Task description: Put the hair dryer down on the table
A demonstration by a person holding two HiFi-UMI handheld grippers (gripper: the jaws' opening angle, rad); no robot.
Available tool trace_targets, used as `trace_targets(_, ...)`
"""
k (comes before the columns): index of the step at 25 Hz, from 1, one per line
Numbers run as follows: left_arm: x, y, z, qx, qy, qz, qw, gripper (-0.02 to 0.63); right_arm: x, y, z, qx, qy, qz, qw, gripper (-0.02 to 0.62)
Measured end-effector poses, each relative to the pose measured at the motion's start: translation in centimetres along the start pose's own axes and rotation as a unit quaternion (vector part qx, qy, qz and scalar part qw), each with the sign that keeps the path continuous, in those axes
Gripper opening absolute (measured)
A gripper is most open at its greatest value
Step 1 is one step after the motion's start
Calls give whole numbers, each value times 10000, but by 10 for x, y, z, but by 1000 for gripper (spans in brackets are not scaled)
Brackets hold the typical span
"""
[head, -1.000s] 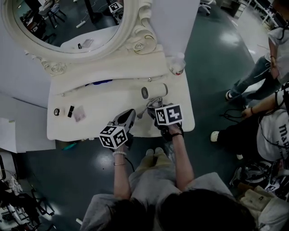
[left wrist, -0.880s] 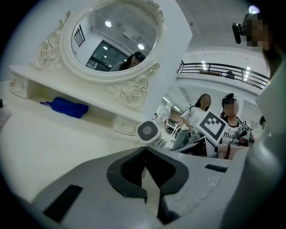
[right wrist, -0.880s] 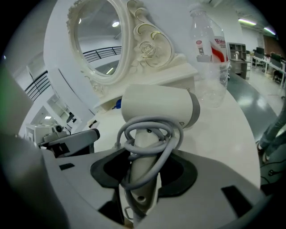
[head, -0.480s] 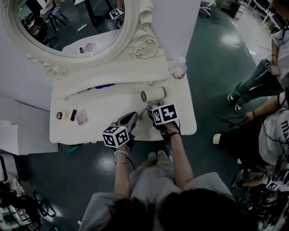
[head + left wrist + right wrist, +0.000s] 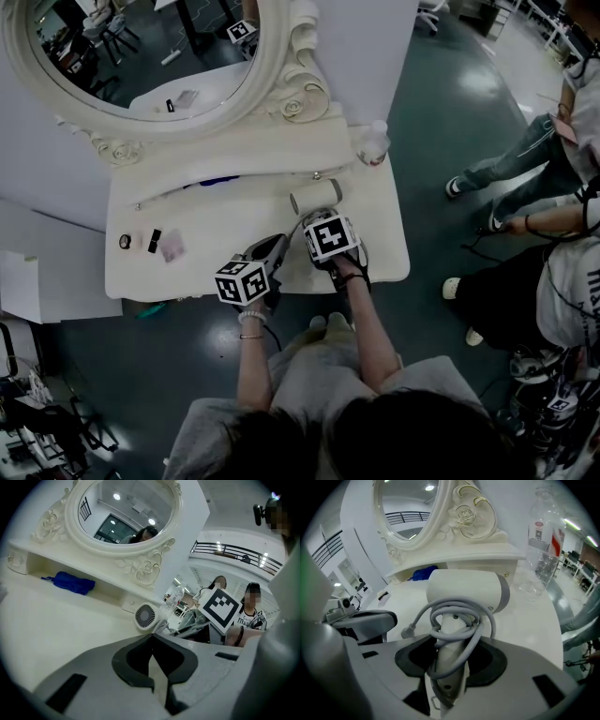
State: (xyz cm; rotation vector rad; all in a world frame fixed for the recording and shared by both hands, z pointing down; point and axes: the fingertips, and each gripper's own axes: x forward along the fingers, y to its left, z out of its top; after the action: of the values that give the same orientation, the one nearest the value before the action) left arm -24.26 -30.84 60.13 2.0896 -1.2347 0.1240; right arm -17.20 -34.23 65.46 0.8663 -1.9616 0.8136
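A white hair dryer [image 5: 316, 196] with its grey cord looped round the handle is over the right part of the white dressing table [image 5: 206, 225]. My right gripper [image 5: 317, 217] is shut on the handle. In the right gripper view the handle and cord [image 5: 452, 639] run between the jaws of the right gripper [image 5: 450, 667], and the barrel [image 5: 464, 590] lies crosswise beyond them. Whether the barrel touches the tabletop I cannot tell. My left gripper [image 5: 277, 246] hovers just left of it, shut and empty. In the left gripper view its jaws [image 5: 152, 644] meet, with the dryer's rear grille [image 5: 145, 616] ahead.
A clear plastic bottle [image 5: 373, 142] [image 5: 543, 541] stands at the table's back right corner. A blue item [image 5: 211, 178] [image 5: 70, 582] lies under the shelf of the oval mirror [image 5: 281, 84]. Small items [image 5: 150, 239] sit at the table's left. People [image 5: 562, 281] stand to the right.
My right gripper has shifted slightly left and lower over the table with the hair dryer, tilting a little. The left gripper has hardly moved.
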Motion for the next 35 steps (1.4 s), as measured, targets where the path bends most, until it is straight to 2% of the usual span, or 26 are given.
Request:
trace_targets(12,-6,5,-4,-43,34,62,10000,5,4,3,3,-216,231,-381,9988,192)
trace_targets(18,-11,1,-3,-28,1,37,10000,5,4,4,4,-147,160,-506,9985,194)
trace_targets(23,-17,0,-4,-15,-86,55,9999,5,6,3,5,-108,82,-583,9982,221)
trace_targets(29,-28,-2,-5,3,-183,89,9998,5,2,7,10,-150,-212,-642,9976,255)
trace_targets(35,-39,-5,-5,40,-332,151,9993,5,-14,6,13,-21,-604,-563,9966,256)
